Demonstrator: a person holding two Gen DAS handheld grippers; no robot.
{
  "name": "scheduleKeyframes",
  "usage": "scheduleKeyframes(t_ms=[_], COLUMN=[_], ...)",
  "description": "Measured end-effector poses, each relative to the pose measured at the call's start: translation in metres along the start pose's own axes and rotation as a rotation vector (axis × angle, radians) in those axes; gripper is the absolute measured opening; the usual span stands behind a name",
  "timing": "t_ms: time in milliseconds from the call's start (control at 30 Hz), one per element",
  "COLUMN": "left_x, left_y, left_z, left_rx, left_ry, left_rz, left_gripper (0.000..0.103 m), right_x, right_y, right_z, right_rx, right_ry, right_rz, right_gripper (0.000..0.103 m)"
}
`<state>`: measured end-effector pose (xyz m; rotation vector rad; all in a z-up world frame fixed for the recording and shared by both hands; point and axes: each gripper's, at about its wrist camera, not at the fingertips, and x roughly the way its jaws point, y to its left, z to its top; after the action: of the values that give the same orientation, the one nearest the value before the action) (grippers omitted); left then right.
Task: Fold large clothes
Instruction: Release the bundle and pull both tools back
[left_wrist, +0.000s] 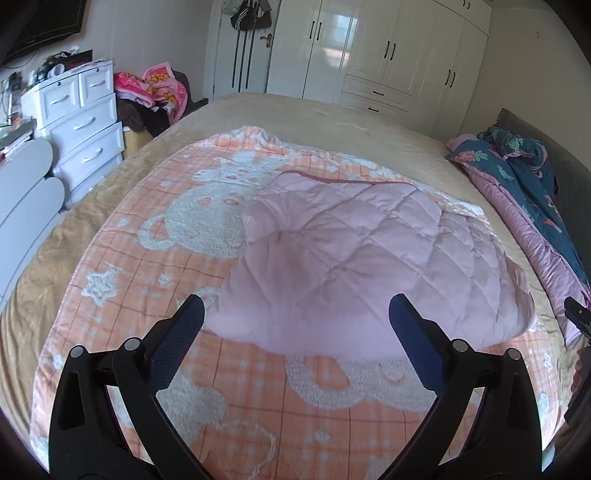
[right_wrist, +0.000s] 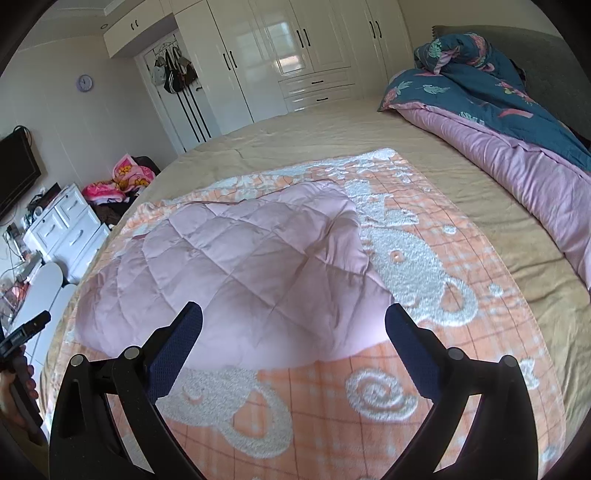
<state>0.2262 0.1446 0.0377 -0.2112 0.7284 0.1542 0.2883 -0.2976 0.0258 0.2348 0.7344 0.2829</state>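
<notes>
Both tongs hung released and empty, the left gripper (left_wrist: 295, 314) and right gripper (right_wrist: 293, 317) each gaping just short of the pink quilted garment (left_wrist: 354, 258). It lay bunched straight ahead on the orange blanket (left_wrist: 251, 369), probably spread there as a folding surface.

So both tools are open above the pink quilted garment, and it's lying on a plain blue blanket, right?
Not quite. Both the left tool and right tool are open above the pink quilted garment, but the blanket under it is orange plaid with white bear shapes, not plain blue. Both wrist views show this.
</notes>
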Motion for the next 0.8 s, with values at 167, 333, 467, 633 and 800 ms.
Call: scheduleKeyframes(t_ms=[167, 333, 467, 633, 800], left_x=[-0.005, 0.006, 0.023, 0.041, 0.063], left_y=[0.001, 0.008, 0.022, 0.033, 0.036], left_z=[-0.011, -0.028, -0.042, -0.049, -0.045], left_rx=[0.001, -0.042, -0.171, -0.332, -0.443], left_ry=[0.012, 0.054, 0.108, 0.153, 0.19], left_rz=[-0.003, 0.0, -0.083, -0.164, -0.212], left_gripper=[0.094, 0.094, 0.094, 0.094, 0.094], right_x=[-0.007, -0.005, 0.003, 0.016, 0.033], right_y=[-0.002, -0.01, -0.016, -0.024, -0.025], right_z=[-0.012, -0.029, -0.041, -0.048, -0.048], right_rx=[0.019, 0.061, 0.095, 0.158, 0.199], right_ry=[0.003, 0.02, 0.039, 0.043, 0.053], right_rz=[0.005, -0.004, -0.05, -0.06, -0.075], right_gripper=[0.099, 0.099, 0.099, 0.099, 0.099])
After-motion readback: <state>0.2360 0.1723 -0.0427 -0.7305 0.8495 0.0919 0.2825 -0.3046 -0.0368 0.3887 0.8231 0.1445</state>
